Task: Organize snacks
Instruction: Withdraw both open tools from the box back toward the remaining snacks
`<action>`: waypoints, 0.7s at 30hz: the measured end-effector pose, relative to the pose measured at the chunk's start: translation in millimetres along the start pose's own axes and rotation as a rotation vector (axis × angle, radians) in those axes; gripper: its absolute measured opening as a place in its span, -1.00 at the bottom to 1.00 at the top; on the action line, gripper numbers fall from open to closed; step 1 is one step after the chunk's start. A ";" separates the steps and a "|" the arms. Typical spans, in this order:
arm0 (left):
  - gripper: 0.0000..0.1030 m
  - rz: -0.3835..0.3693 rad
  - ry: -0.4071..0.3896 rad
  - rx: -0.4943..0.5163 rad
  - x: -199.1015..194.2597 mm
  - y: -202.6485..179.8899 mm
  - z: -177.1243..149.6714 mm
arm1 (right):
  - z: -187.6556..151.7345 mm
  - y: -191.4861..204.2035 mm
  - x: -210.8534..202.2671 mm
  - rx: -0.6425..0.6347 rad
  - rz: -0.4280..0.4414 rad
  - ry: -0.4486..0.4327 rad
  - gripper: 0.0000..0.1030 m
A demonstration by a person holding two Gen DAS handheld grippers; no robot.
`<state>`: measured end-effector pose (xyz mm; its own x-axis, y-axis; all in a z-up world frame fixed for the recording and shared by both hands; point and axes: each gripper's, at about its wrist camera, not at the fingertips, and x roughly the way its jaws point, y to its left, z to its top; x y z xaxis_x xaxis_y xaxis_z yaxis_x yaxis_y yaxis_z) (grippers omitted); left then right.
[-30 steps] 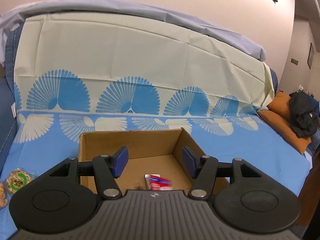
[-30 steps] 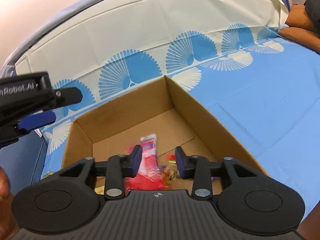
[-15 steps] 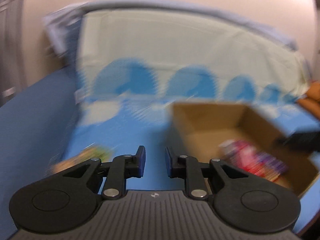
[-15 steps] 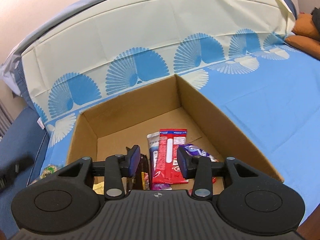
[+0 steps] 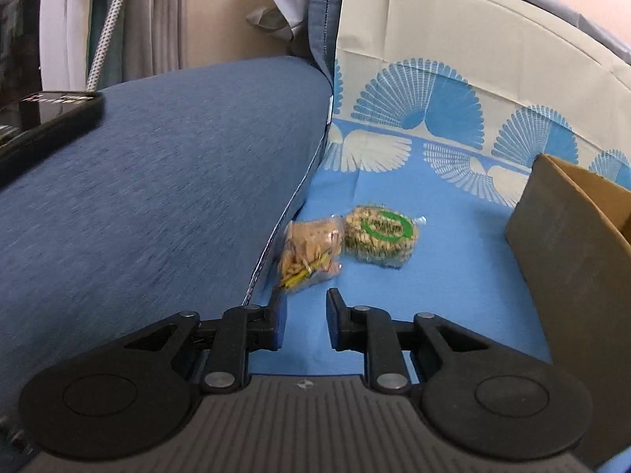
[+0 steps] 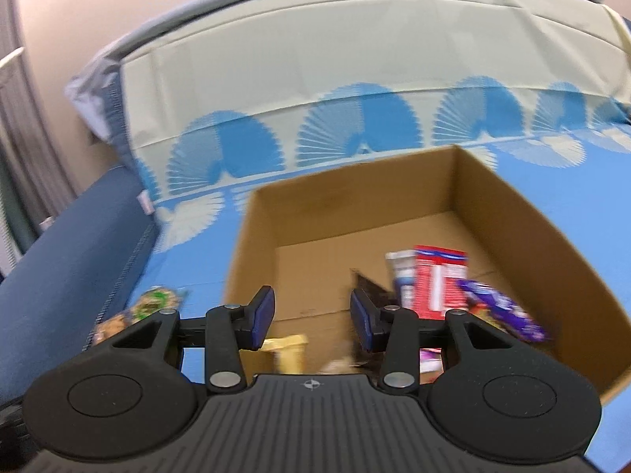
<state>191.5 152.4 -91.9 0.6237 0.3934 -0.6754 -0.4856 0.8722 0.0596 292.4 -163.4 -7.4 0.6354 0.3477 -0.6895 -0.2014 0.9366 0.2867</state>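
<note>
Two clear snack bags lie on the blue sheet beside the sofa arm: a tan biscuit bag (image 5: 309, 248) and a round green-labelled one (image 5: 380, 234). My left gripper (image 5: 303, 317) hovers just short of the biscuit bag, its jaws opening with nothing between them. To the right stands the cardboard box (image 5: 568, 244). In the right wrist view the box (image 6: 512, 213) holds several packets, among them a red one (image 6: 437, 280) and a purple one (image 6: 501, 307). My right gripper (image 6: 311, 313) hangs over the box's near left part, jaws opening and empty. The two loose bags (image 6: 150, 303) show left of the box.
A blue sofa arm (image 5: 157, 181) rises on the left with a black phone (image 5: 47, 122) lying on it. The cream and blue fan-patterned cloth (image 6: 355, 90) covers the backrest. Hanging fabric and a pole stand at the far left.
My left gripper swung left from over the box and down toward the two bags; its jaws narrowed, then parted a little. My right gripper shifted left over the box and opened slightly.
</note>
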 end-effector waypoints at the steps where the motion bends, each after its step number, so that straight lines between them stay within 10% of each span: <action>1: -0.26 0.008 -0.011 0.006 4.3 -0.8 -0.1 | -0.7 4.4 0.6 -0.008 0.015 0.000 -0.13; 16: 0.15 0.156 -0.024 0.222 83.2 -47.0 -5.9 | -17.2 62.5 3.3 -0.138 0.246 -0.016 0.07; 21: -0.31 0.122 -0.019 0.158 82.1 -34.3 0.6 | -22.5 79.4 6.6 -0.183 0.290 -0.016 0.10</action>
<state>259.7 155.0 -148.9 0.5787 0.5031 -0.6419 -0.4569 0.8519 0.2558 263.9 -85.8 -4.2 0.5434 0.6015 -0.5855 -0.5053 0.7914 0.3441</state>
